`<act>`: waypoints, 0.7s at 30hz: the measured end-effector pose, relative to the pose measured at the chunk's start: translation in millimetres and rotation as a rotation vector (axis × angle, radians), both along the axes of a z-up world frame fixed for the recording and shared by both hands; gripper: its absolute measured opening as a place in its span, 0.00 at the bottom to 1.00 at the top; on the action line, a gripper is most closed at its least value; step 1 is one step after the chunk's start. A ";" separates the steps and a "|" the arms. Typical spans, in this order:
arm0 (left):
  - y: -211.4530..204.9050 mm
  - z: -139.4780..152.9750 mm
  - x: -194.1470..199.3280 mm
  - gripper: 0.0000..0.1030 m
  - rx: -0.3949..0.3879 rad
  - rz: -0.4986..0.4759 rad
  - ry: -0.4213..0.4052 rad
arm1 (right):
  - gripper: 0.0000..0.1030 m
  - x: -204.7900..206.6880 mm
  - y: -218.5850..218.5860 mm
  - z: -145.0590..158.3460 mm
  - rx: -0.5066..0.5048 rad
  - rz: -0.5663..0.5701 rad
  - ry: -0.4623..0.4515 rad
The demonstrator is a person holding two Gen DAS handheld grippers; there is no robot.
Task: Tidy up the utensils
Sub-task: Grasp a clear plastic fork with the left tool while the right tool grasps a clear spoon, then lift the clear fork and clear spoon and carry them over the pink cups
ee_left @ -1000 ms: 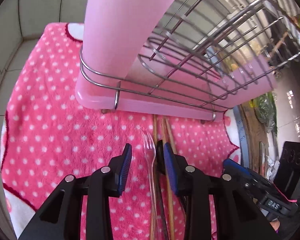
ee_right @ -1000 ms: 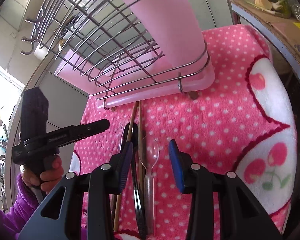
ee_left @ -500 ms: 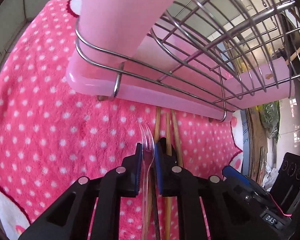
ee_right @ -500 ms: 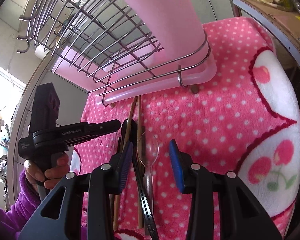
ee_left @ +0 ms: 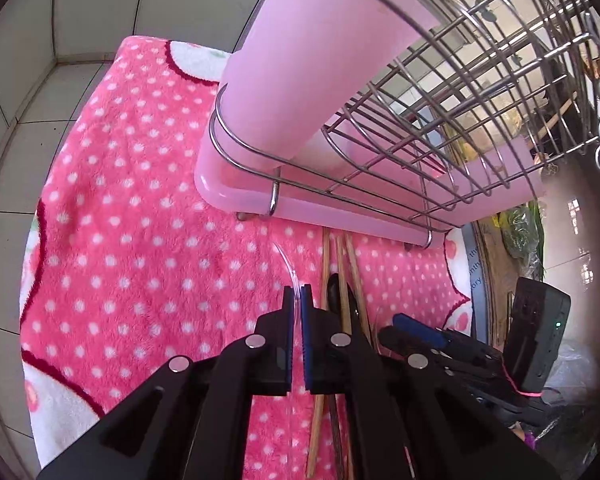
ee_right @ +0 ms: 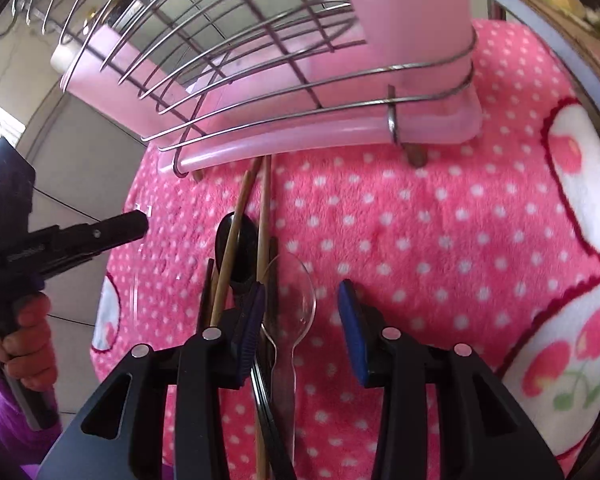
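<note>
My left gripper (ee_left: 297,296) is shut on a clear plastic fork (ee_left: 285,261) and holds it above the pink dotted towel (ee_left: 132,248); the fork also shows in the right wrist view (ee_right: 134,280), hanging from the left gripper (ee_right: 140,220). My right gripper (ee_right: 302,292) is open, its jaws either side of a clear plastic spoon (ee_right: 300,304) lying on the towel. Wooden chopsticks (ee_right: 264,208) and a black spoon (ee_right: 236,248) lie beside it. The wire dish rack (ee_left: 440,128) with a pink utensil cup (ee_left: 312,64) stands just behind.
The rack sits on a pink drip tray (ee_right: 300,136). Tiled wall (ee_left: 40,40) lies left of the towel. Clutter and a cardboard edge (ee_right: 572,28) lie at the right. The right gripper's body (ee_left: 460,344) sits close beside my left gripper.
My left gripper closed on the clear fork and lifted it off the towel. My right gripper moved forward and lower over the clear spoon, staying open.
</note>
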State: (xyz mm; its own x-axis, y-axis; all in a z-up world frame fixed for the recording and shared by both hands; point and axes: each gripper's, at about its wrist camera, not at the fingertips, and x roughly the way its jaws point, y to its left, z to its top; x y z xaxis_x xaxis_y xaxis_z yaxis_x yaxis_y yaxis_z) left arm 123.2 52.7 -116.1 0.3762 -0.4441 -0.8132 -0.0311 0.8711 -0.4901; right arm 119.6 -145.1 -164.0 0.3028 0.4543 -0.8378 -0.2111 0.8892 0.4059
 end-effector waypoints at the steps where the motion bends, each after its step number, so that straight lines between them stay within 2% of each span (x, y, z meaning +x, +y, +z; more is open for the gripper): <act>1: 2.6 2.4 -1.6 0.03 -0.005 -0.001 -0.004 | 0.37 -1.2 4.1 0.1 -0.023 0.008 -0.014; 2: 4.7 4.8 -2.8 0.03 -0.009 -0.001 -0.009 | 0.37 -2.8 6.3 1.1 -0.034 0.012 -0.023; 3: 5.5 7.0 -4.2 0.03 -0.010 -0.001 -0.015 | 0.31 -4.1 8.7 0.9 -0.046 0.015 -0.030; 4: 6.3 9.1 -5.4 0.03 -0.010 -0.001 -0.021 | 0.16 -4.5 9.3 0.3 -0.051 0.015 -0.029; 6: 10.0 14.4 -7.8 0.03 -0.005 0.008 -0.031 | 0.06 -6.2 6.7 -1.0 -0.032 0.005 -0.018; 7: 11.8 17.4 -9.4 0.03 -0.006 0.010 -0.039 | 0.04 -6.9 2.9 -0.9 -0.011 -0.005 -0.013; 15: 21.5 49.3 -27.6 0.03 0.038 0.022 -0.146 | 0.03 -19.0 -24.2 17.9 0.054 -0.086 -0.070; 21: 21.5 75.9 -44.1 0.03 0.061 0.041 -0.249 | 0.03 -36.1 -44.0 54.1 0.051 -0.138 -0.216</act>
